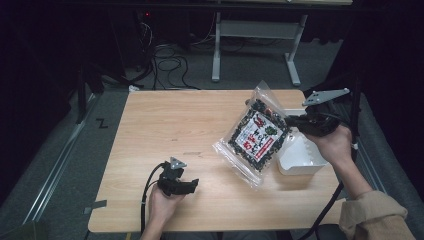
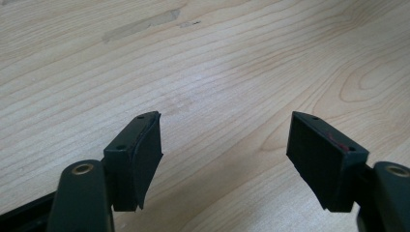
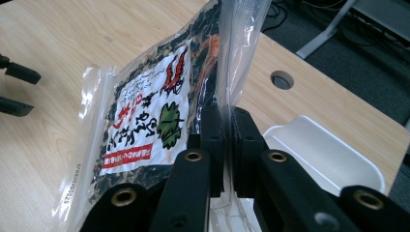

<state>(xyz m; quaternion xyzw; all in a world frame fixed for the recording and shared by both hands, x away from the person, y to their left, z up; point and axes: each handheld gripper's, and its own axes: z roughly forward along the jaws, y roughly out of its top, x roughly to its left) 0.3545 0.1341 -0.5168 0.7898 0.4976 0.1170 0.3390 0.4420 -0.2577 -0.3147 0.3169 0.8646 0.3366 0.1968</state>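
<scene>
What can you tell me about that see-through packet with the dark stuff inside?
The clear plastic packet of dark dried flakes carries a white label with red and black writing and a green leaf. It looks crinkly and glossy, with a sealed clear border. It hangs tilted above the pale wooden table, beside the white plastic tray. The right gripper is shut on its edge, black jaws pinching the film.

Packet (image 1: 258, 134) right of table (image 1: 165, 120) centre, lifted above surface, tilted. Right gripper (image 1: 289, 121) at packet's right edge. Tray (image 1: 301, 161) on table, right of packet, partly behind it. Left gripper (image 1: 192, 184) near front edge, well apart from packet.
</scene>
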